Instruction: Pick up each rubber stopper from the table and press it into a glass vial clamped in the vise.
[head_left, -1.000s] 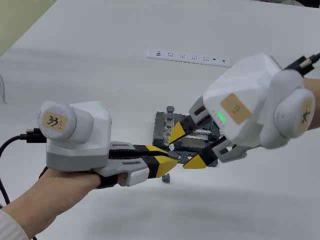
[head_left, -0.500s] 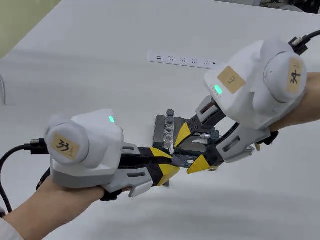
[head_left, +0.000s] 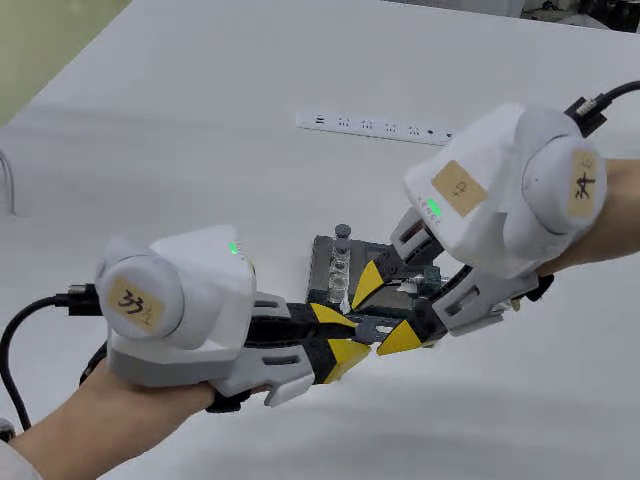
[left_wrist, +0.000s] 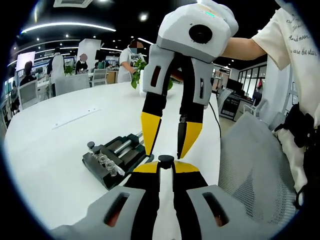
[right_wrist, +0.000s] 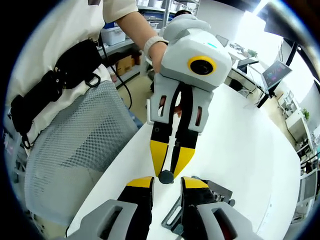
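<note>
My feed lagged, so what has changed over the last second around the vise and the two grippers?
Very little. The left gripper seems to have eased lower, and it now hides the loose stopper that showed on the table under its fingers. The rest is as it was: the left gripper is shut on a stopper, the open right gripper meets it tip to tip, and the vise has not moved.

Colours: left gripper (head_left: 355, 333), right gripper (left_wrist: 165, 150) have white bodies, yellow-and-black jaws. Rubber stopper (right_wrist: 166, 177) dark grey. Vise (head_left: 322, 262) black. Table (head_left: 200, 120) white.
</note>
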